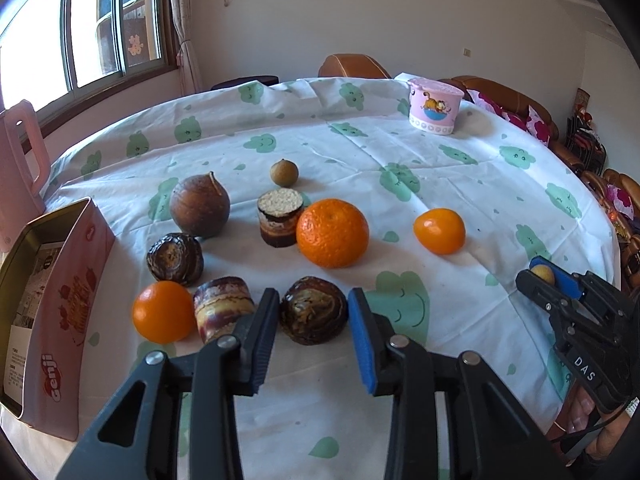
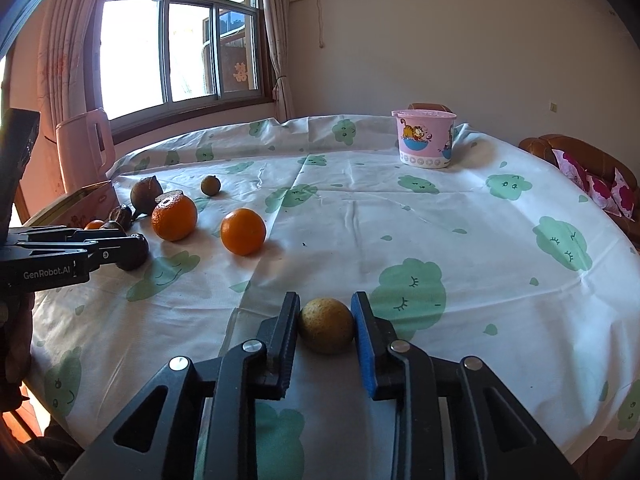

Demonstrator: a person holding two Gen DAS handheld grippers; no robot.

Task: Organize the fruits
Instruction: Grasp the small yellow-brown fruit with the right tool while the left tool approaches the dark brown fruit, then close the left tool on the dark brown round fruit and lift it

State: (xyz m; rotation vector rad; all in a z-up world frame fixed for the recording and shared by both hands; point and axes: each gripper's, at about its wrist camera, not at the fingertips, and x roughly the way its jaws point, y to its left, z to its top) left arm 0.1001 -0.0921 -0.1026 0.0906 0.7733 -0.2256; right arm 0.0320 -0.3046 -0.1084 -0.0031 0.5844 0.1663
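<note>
1. Rubber-like blue pads line the jaws of both tools. The right gripper (image 2: 326,326) has its jaws closed on a small yellow-brown longan (image 2: 326,330), which sits between the pads, at or just above the tablecloth (image 2: 360,208). I cannot tell if it is already lifted
2. The left gripper (image 1: 313,314) has its jaws closed on a dark water chestnut (image 1: 313,316) at the near side of the fruit group. From the right wrist view the same fruit shows at the tips of this tool
3. Risk with the longan: it is round and small, and the pads touch it only at two sides. If the hand tilts or moves quickly, I think it can roll out and run over the cloth
4. Risk with the water chestnut: a striped sugarcane piece (image 1: 222,306) lies just beside the left finger, and a small orange (image 1: 163,312) touches it on the other side. A sideways pull can push these and start the orange rolling
5. The big orange (image 1: 333,233) stands close behind, touching a cut sugarcane stump (image 1: 280,218), so going forward is tight. Lifting straight up seems safest
6. Edges: the open tin box (image 1: 60,304) stands at the left, near the table edge, and a pink cup (image 1: 435,106) is far behind
7. Open room: the middle and right of the table are bare cloth, with only one orange (image 1: 440,231) there, well apart
</note>
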